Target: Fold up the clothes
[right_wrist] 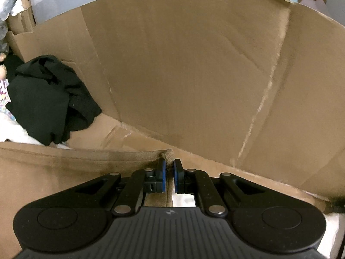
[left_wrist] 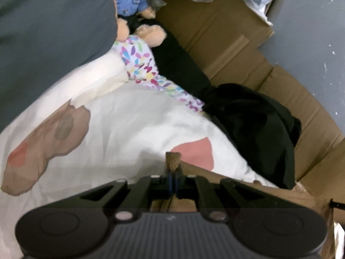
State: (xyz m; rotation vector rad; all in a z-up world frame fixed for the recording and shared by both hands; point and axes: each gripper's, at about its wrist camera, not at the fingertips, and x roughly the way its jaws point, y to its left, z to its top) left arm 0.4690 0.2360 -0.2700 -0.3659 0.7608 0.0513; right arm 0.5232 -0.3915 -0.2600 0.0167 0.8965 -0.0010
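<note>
The tan garment [right_wrist: 71, 161] hung stretched between both tongs, each pinching a corner, probably so its edge stayed taut for a fold. The left tongs [left_wrist: 172, 172] were pressed together on a bunched corner above the white bedding [left_wrist: 129, 125]; the right tongs [right_wrist: 169, 168] nipped the other corner. A black garment [left_wrist: 254, 125] lay at two o'clock, beside the cardboard [right_wrist: 194, 64].

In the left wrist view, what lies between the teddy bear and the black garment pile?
A floral cloth and dark fabric run from the teddy bear down to the black pile.
</note>
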